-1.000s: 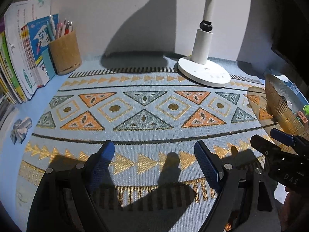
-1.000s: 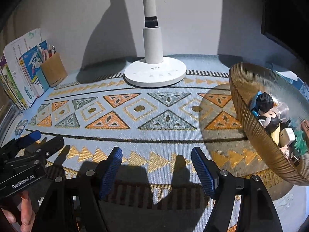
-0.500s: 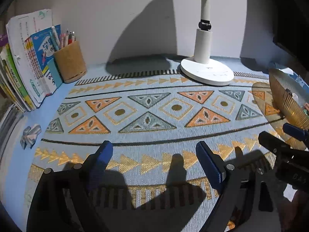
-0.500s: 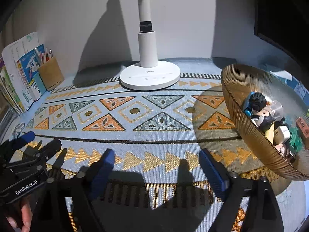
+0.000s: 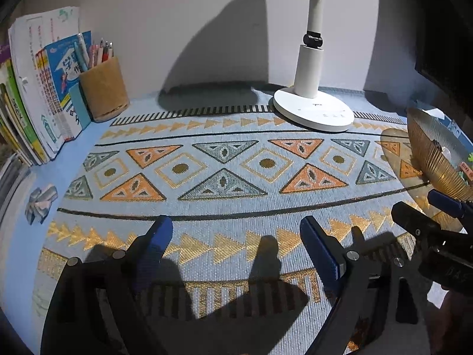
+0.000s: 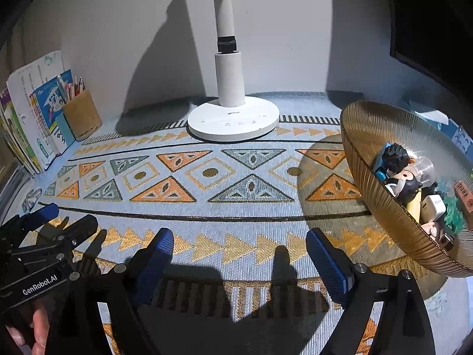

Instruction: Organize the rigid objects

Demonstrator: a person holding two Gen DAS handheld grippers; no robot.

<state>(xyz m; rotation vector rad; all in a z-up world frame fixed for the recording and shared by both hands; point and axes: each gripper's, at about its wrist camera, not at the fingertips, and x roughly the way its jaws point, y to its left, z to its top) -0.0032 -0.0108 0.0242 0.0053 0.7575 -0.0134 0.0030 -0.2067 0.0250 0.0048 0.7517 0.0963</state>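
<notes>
Both claws have just been opening, the right claw (image 6: 239, 259) by more than the left claw (image 5: 236, 245), and each now stands wide apart with only the patterned mat (image 5: 224, 177) between its blue pads. The surface meets a pale wall. At the left stand books (image 5: 38, 88) and a pen cup (image 5: 103, 88), with a small foil scrap (image 5: 40, 202) nearer the edge. A white lamp (image 6: 233, 118) sits mid-back. At the right, a ribbed amber bowl (image 6: 384, 222) holds the small toys (image 6: 414, 183) (figures, blocks, a clear cup), all piled together.
</notes>
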